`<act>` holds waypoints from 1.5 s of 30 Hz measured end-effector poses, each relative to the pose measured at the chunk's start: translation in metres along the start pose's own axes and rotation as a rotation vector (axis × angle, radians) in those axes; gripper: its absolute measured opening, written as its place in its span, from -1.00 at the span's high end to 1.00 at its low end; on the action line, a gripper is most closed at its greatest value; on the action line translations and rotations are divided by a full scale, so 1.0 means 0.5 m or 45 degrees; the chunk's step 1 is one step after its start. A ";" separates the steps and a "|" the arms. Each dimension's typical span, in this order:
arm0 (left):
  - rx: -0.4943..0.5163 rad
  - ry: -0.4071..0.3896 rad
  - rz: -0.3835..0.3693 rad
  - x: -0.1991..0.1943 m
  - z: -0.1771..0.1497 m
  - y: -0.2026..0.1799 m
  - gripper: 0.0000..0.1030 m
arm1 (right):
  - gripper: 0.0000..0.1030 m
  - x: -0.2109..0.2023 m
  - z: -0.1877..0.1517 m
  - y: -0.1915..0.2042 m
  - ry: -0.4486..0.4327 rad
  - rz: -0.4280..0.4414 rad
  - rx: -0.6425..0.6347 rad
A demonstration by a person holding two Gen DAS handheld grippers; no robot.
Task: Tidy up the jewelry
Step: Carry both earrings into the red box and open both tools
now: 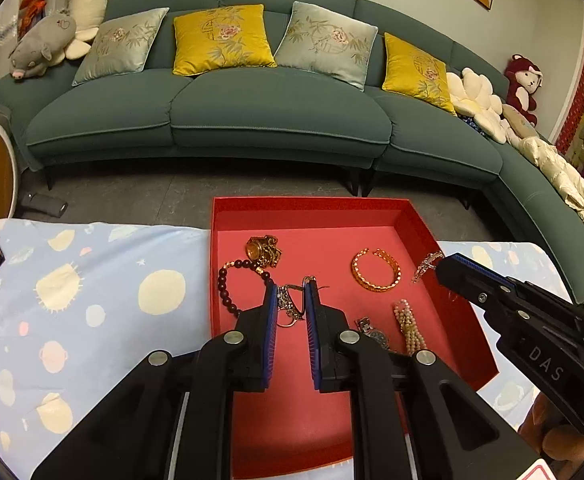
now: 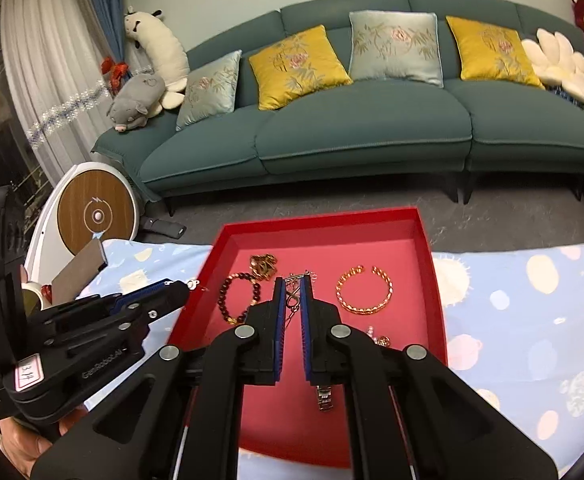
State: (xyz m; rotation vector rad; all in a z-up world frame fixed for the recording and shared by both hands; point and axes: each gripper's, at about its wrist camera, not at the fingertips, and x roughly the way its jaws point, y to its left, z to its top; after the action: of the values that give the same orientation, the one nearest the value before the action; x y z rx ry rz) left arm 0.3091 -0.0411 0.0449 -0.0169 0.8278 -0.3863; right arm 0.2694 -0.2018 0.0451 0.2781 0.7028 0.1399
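While both claws hang over the red tray point(image 1: 424, 220), the left claw point(image 1: 291, 292) grips a silver chain point(image 1: 288, 304); the right claw point(image 2: 291, 288), fully closed, pinches another chain point(image 2: 292, 300).

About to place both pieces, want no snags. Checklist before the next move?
1. Left gripper pinching chain: ok.
2. Right gripper shut on silver piece: ok.
3. Grippers apart from each other: ok.
4. Chain free of bead bracelet below it: cannot tell.
5. Bare floor left at the back of the tray: ok.
6. Silver piece clear of bangle: ok.
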 end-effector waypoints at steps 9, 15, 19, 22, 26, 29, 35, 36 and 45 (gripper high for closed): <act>0.021 0.022 0.062 0.037 -0.015 0.004 0.78 | 0.88 0.047 -0.005 -0.003 0.026 -0.019 -0.020; 0.024 0.038 0.081 0.048 -0.019 0.008 0.78 | 0.88 0.059 0.004 0.002 0.014 -0.006 -0.009; 0.039 0.049 0.095 0.052 -0.020 0.009 0.78 | 0.88 0.067 0.008 0.014 0.014 -0.003 -0.018; 0.036 0.057 0.099 0.050 -0.020 0.014 0.78 | 0.88 0.067 0.012 0.019 0.005 -0.002 -0.023; 0.018 0.062 0.091 0.038 -0.015 0.027 0.78 | 0.88 0.068 0.023 0.023 -0.013 0.000 -0.018; -0.010 0.063 0.079 0.031 -0.011 0.041 0.78 | 0.88 0.070 0.027 0.025 -0.020 -0.001 -0.015; -0.064 0.076 0.029 0.028 -0.007 0.055 0.78 | 0.88 0.078 0.026 0.036 -0.006 0.006 -0.026; -0.061 0.081 0.028 0.031 -0.009 0.053 0.78 | 0.88 0.082 0.023 0.037 -0.002 0.007 -0.027; -0.039 0.171 0.004 0.076 -0.036 0.024 0.78 | 0.88 0.121 0.005 0.028 0.048 -0.013 -0.017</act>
State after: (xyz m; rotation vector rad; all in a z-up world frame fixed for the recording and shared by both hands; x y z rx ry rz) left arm 0.3236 -0.0403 0.0035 -0.0181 0.9658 -0.3750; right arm 0.3165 -0.1757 0.0136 0.2594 0.7402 0.1400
